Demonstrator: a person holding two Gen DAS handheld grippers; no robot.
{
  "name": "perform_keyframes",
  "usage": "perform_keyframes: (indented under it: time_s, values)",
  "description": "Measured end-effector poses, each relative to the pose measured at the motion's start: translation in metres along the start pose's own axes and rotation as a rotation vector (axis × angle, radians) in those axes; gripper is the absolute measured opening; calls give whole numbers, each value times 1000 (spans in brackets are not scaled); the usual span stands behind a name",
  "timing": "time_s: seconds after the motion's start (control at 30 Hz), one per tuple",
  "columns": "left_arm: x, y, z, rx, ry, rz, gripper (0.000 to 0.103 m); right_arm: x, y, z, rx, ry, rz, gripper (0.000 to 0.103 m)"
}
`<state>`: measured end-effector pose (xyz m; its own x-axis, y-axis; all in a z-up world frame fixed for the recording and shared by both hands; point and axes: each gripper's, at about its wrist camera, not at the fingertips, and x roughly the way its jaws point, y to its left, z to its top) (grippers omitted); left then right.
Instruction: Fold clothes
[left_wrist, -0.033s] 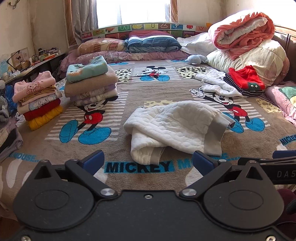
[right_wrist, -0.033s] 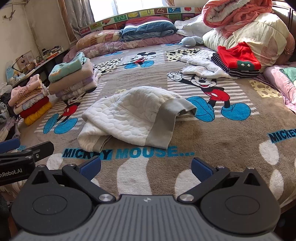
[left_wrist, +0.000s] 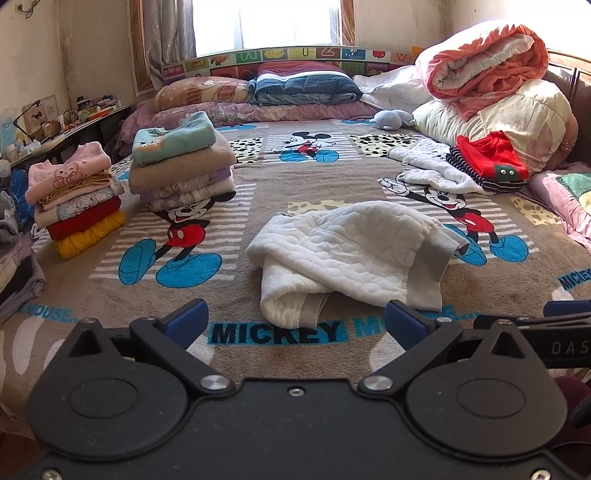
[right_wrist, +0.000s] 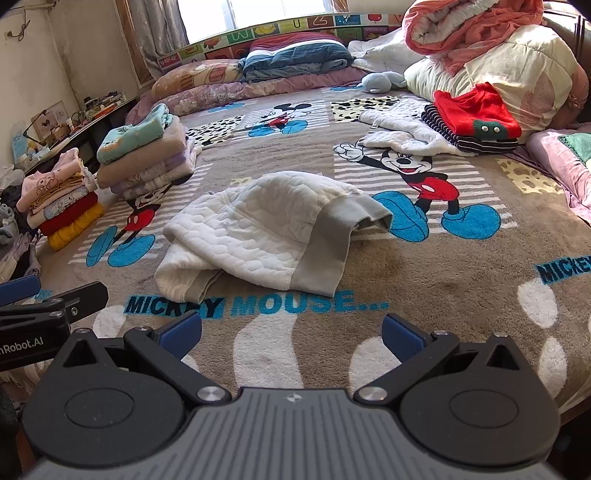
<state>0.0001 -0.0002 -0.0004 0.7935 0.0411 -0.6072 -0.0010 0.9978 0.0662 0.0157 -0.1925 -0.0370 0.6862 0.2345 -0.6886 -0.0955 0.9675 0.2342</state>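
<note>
Garment (left_wrist: 351, 254): white quilted cloth, matt, grey ribbed cuffs. Blanket (left_wrist: 332, 177): fuzzy pile, printed. Left gripper (left_wrist: 295, 321): matt black plastic, shiny metal screws, blue pads (left_wrist: 188, 317) that look rubbery. Right gripper (right_wrist: 291, 332): same, with ribbed grey plastic body. Headboard (left_wrist: 565, 62): wood.

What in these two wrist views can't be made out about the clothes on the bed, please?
- White quilted garment: crumpled in both views, so its type and underside are hidden.
- Navy striped piece: mostly covered by the red garment.
- Dark clothes at the left edge: cut off by the frame.
- Shelf items: too small to identify.
</note>
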Motion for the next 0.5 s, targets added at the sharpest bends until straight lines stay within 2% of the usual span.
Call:
perform_keyframes:
  time_s: [0.5]
  values:
    - [4,-3,-4,-16,9,-18,103,-4,-2,-2,-8,-15,-8,103]
